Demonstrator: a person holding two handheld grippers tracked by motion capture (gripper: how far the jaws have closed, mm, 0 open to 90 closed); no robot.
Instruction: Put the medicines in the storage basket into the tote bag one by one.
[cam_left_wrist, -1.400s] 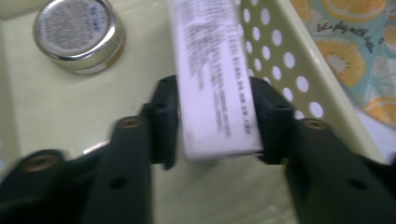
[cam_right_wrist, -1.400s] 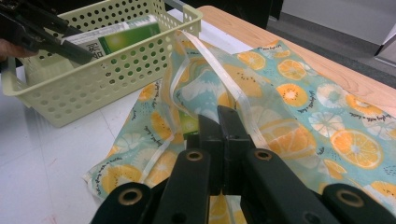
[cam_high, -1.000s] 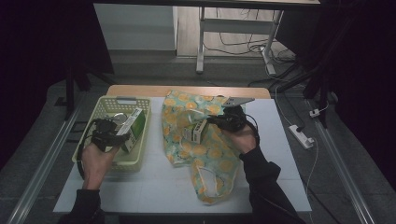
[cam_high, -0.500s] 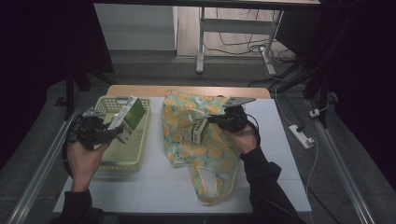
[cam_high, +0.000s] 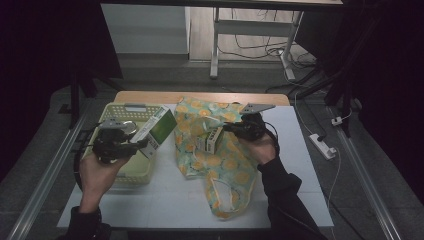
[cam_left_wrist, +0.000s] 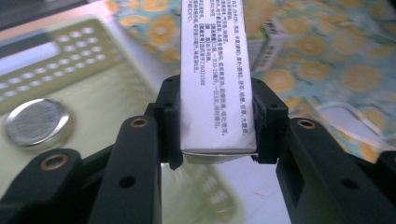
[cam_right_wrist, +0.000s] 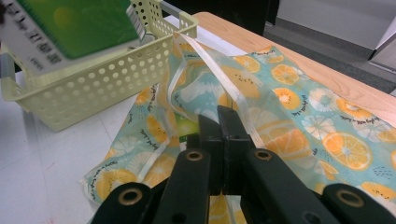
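Carrying the green-and-white carton (cam_high: 156, 131), clamped in the left gripper (cam_high: 131, 145) jaws above the yellow basket (cam_high: 114, 116), calls for a level path into the orange-print bag (cam_high: 220, 165) mouth, whose edge the right gripper (cam_right_wrist: 223, 122) jaws pinch together.

White table (cam_high: 165, 200): pale yellow perforated basket (cam_high: 131, 170) at left. Left gripper (cam_high: 136, 145) clamps a green-and-white box (cam_high: 156, 130), tilted, above the basket's right rim. Orange-print cloth bag (cam_high: 220, 165) at centre; right gripper (cam_high: 227, 128) at its upper part, beside a small box (cam_high: 210, 140).
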